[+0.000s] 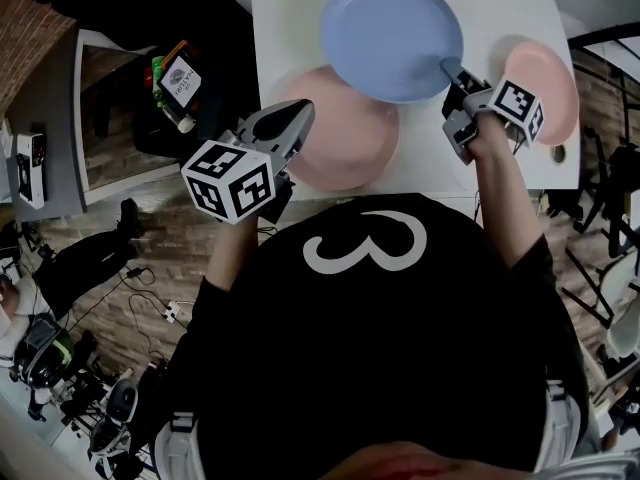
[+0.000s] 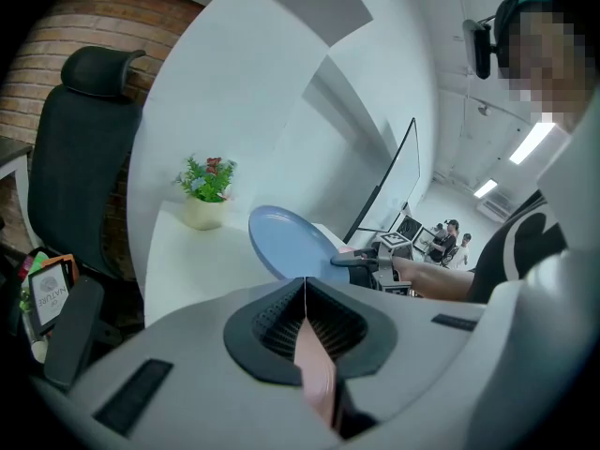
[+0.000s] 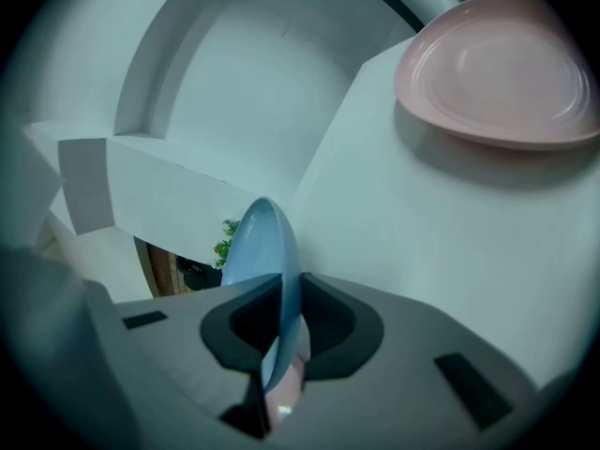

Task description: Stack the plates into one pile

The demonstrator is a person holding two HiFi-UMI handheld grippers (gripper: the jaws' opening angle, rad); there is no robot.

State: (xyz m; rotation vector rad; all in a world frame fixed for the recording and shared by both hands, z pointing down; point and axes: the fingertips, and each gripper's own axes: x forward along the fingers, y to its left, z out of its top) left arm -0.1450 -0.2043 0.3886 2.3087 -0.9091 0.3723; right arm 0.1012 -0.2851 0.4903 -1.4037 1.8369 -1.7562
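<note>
head view shows three plates on a white desk [image 1: 500, 3], none of them stacked yet. the right gripper [image 1: 452, 68] has its jaws clamped on the rim of the blue plate [image 1: 390, 33]. it holds the plate tilted and off the desk, with the near edge overlapping the left pink plate [image 1: 345, 143]. whether the two plates touch cannot be told. the left gripper [image 1: 297, 118] has its jaws closed on the near rim of that left pink plate, which lies near the desk's front edge. the right pink plate [image 1: 545, 78] sits alone at the desk's right side, just beside the right gripper. judged from this, the first stacking step is under way. the blue plate has yet to be laid on a pink one, and the third plate has yet to join them.
</note>
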